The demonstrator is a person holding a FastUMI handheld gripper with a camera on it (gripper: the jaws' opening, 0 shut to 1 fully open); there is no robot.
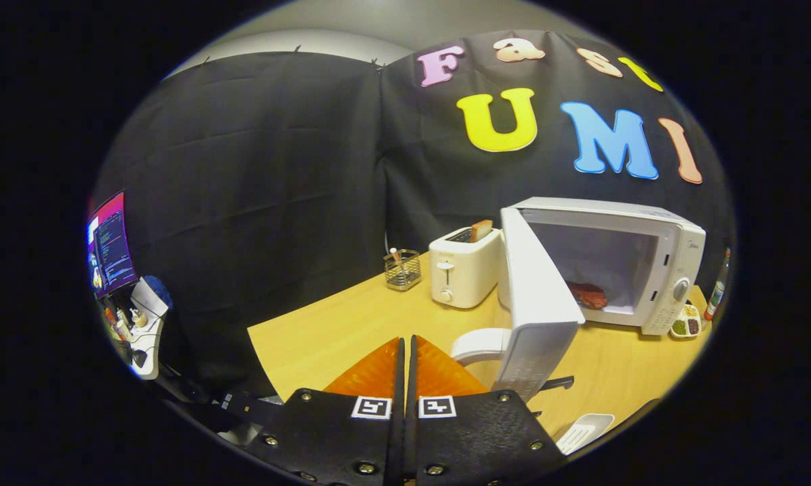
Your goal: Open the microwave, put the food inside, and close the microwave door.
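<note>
Gripper view shows the jaws (405, 351) pressed together, holding nothing, low in the middle of the frame above the tabletop (324, 331). The microwave (621, 263) sits at the right, its door (537, 304) swung wide toward the jaws, and the food (586, 295) already lies inside the cavity. Closing comes next, I judge: the door's free edge stands just right of the jaws, its face running back toward the hinge.

Ahead-right of my closed fingers (405, 358) stood the microwave (648, 270), door (537, 304) swung toward me, food (588, 295) inside; a toaster (463, 270) sat left of it.
</note>
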